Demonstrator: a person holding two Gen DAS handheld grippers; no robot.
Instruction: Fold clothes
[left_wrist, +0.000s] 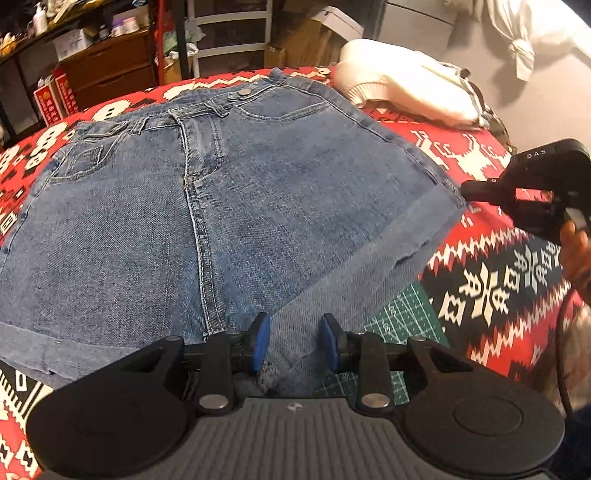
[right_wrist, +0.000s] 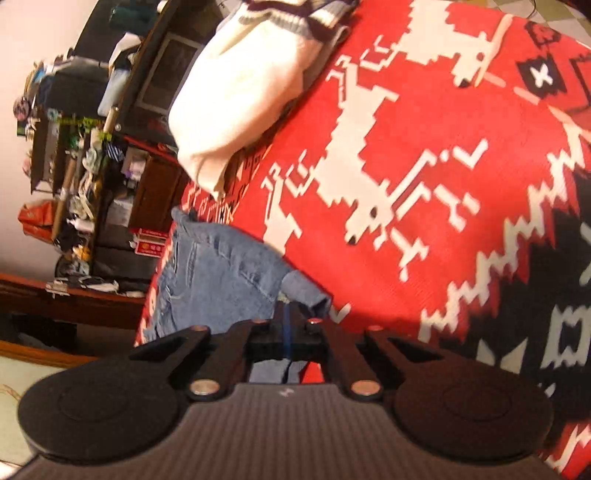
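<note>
While one pair of denim shorts (left_wrist: 229, 206) lies spread front-up on the red, white and black patterned blanket (left_wrist: 491, 266), two grippers work at its hems. From the left wrist view the left gripper (left_wrist: 294, 341) stands at the crotch, its two blue pads (left_wrist: 261, 341) set a little apart with bunched denim filling the gap between them; the fabric touches both pads, so the claw is narrow and holding the shorts there. The right gripper (left_wrist: 466, 190) sits at the far corner of the shorts' right leg cuff, a hand (left_wrist: 574, 251) behind it on the grip. In the right wrist view the right gripper (right_wrist: 287, 319) shows its two fingers pressed together, closed tight on the rolled cuff corner (right_wrist: 306, 291), which is lifted slightly off the blanket. One metal waist button (left_wrist: 243, 92) shows at the top of the fly. One cream knitted garment (left_wrist: 399, 88) lies folded on the blanket beyond the shorts, apart from them. One patch of green cutting mat (left_wrist: 402, 317) shows under the blanket's edge near the left gripper. Cluttered shelves stand behind the table.
</note>
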